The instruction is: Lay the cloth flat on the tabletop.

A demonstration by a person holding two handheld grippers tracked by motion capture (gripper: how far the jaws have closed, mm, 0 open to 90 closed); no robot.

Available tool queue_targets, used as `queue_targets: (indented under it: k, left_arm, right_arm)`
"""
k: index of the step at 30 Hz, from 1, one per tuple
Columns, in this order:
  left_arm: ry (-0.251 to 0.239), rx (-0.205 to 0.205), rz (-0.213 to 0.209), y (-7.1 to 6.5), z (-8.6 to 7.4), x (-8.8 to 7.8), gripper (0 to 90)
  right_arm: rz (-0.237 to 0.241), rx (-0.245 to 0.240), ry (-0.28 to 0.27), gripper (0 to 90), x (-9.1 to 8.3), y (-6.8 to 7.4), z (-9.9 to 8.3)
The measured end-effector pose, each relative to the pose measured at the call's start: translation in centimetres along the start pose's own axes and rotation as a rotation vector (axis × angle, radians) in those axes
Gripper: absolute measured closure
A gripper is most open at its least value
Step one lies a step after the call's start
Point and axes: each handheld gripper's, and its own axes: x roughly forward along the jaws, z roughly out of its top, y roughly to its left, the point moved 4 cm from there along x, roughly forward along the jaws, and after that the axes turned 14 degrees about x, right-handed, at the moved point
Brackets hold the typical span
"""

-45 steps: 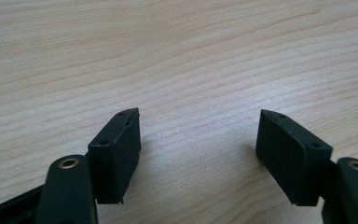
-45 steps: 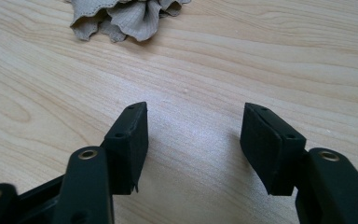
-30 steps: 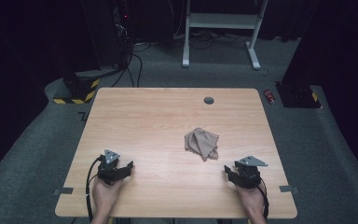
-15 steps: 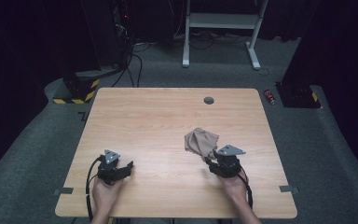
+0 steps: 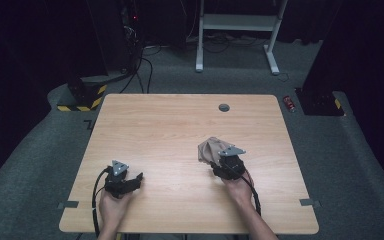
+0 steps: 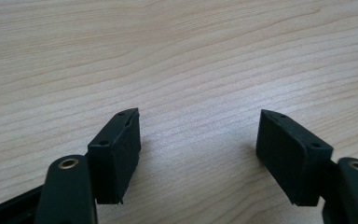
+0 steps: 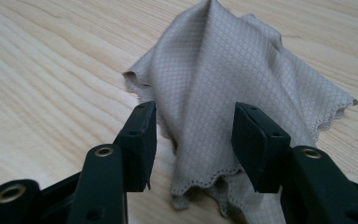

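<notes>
A crumpled beige cloth (image 5: pixel 210 148) lies right of the middle of the wooden table (image 5: pixel 180 125). My right gripper (image 5: pixel 216 162) sits at its near edge, held by a hand. In the right gripper view, a raised fold of the cloth (image 7: pixel 223 70) stands between the jaws of the right gripper (image 7: pixel 193 123). The jaws have just been opening, and neither pad presses on the fabric. My left gripper (image 5: pixel 132 179) rests on the table at the front left, open. The left gripper (image 6: pixel 198 135) has bare wood between its jaws.
A small dark grommet (image 5: pixel 224 107) sits near the table's far edge. On the floor are a red can (image 5: pixel 290 103) to the right, a yellow-and-black striped block (image 5: pixel 82 95) to the left, and a white frame (image 5: pixel 235 22) with cables behind.
My right gripper has moved left and a little away from the person, from the table's front right to the near edge of the cloth. The left gripper has stayed put.
</notes>
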Motion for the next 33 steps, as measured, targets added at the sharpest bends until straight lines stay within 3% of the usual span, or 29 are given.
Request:
queue_targets:
  k: [5, 10, 11, 12, 16, 19, 33]
  left_arm:
    - [0.000, 0.000, 0.001, 0.0, 0.0, 0.0, 31.0]
    - [0.000, 0.000, 0.000, 0.0, 0.0, 0.0, 31.0]
    - [0.000, 0.000, 0.000, 0.0, 0.0, 0.0, 31.0]
    - [0.000, 0.000, 0.000, 0.0, 0.0, 0.0, 31.0]
    - [0.000, 0.000, 0.001, 0.0, 0.0, 0.0, 31.0]
    - [-0.001, 0.000, 0.001, 0.0, 0.0, 0.0, 31.0]
    - [0.000, 0.002, 0.002, 0.0, 0.0, 0.0, 31.0]
  right_arm:
    - [-0.032, -0.009, 0.020, 56.4, 1.1, -0.1, 0.1]
    - [-0.032, -0.027, 0.028, 77.0, 1.3, 0.0, 0.1]
    - [-0.032, -0.027, 0.028, 77.0, 1.3, 0.0, 0.1]
    - [-0.032, -0.035, 0.030, 85.5, 1.3, 0.1, 0.1]
    - [-0.012, -0.030, 0.033, 87.5, 1.2, 0.2, 0.1]
    - [0.028, -0.023, 0.020, 87.8, 0.7, 0.7, 0.1]
    - [0.168, -0.087, 0.005, 88.0, -0.9, 5.0, -1.0]
